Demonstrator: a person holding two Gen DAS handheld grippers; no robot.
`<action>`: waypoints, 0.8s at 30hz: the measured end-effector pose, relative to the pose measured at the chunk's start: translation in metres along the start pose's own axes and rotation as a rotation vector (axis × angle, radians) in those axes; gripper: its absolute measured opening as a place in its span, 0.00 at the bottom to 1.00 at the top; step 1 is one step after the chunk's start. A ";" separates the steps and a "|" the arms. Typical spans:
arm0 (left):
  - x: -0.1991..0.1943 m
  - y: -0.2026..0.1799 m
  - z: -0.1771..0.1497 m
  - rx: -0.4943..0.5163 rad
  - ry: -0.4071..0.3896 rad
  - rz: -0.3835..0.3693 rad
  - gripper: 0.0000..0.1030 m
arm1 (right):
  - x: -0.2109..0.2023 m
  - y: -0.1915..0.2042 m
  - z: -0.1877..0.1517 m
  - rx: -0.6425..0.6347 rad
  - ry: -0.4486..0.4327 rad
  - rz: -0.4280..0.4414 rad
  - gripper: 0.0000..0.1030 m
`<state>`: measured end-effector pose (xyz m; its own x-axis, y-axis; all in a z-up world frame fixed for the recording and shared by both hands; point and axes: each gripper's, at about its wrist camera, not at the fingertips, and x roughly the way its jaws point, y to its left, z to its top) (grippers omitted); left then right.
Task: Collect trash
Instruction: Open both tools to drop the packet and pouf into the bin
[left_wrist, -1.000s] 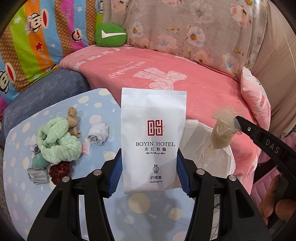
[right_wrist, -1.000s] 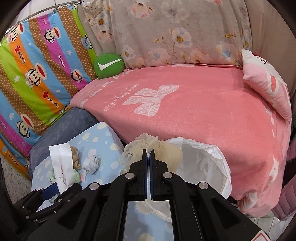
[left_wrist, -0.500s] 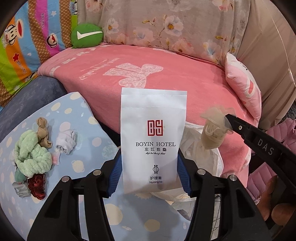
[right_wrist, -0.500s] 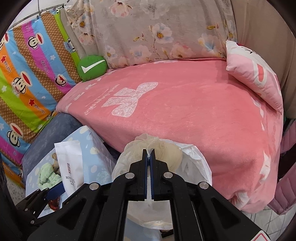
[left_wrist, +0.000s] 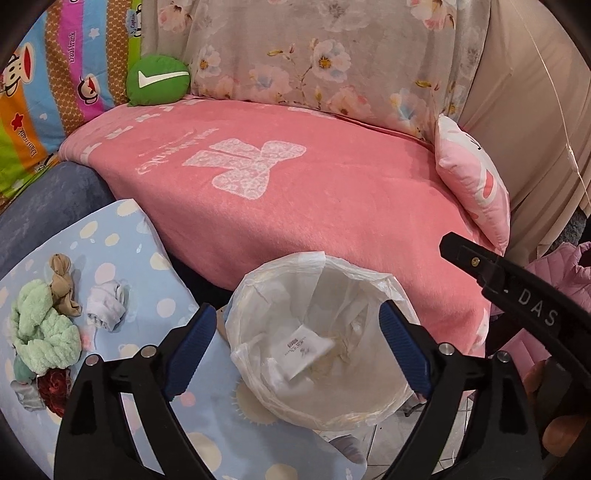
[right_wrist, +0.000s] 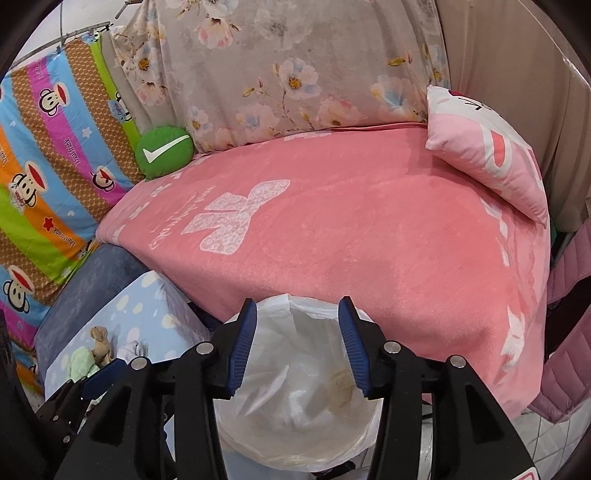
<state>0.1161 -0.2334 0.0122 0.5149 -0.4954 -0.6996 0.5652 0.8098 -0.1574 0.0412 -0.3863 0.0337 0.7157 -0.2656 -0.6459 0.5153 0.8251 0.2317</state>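
Note:
A bin lined with a white plastic bag (left_wrist: 373, 280) stands between the blue spotted pad and the pink bed. Inside it lies the white hotel kit packet (left_wrist: 306, 349) beside a beige crumpled piece (left_wrist: 343, 356). My left gripper (left_wrist: 295, 332) hovers over the bin, its jaws opening wide with nothing between them. My right gripper (right_wrist: 295, 336) also hangs above the bag (right_wrist: 295, 413), jaws opening and empty; the beige piece (right_wrist: 341, 384) rests below. One finger of the right gripper (left_wrist: 517, 291) crosses the left wrist view.
On the blue spotted pad (left_wrist: 122, 236) lie a green fluffy cloth (left_wrist: 44, 332), a beige knot (left_wrist: 64, 284), a white rag (left_wrist: 107, 304) and a dark red item (left_wrist: 55, 384). Behind are the pink blanket (left_wrist: 314, 192), a pink pillow (left_wrist: 472, 184) and a green cushion (left_wrist: 159, 79).
Both grippers moved right over the bin and opened. The hotel packet left the left gripper and the beige piece left the right one; both now lie in the bag.

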 end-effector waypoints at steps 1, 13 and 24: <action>0.000 0.001 0.000 -0.003 0.001 -0.002 0.83 | -0.001 0.001 0.000 -0.004 -0.001 0.000 0.48; -0.001 0.009 0.000 -0.014 0.000 0.013 0.83 | -0.002 0.011 -0.001 -0.025 -0.006 -0.011 0.53; -0.016 0.050 -0.011 -0.093 0.001 0.073 0.83 | -0.003 0.044 -0.014 -0.084 0.013 0.024 0.57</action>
<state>0.1291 -0.1814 0.0077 0.5520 -0.4333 -0.7125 0.4638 0.8696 -0.1695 0.0548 -0.3423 0.0361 0.7213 -0.2390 -0.6501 0.4559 0.8704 0.1858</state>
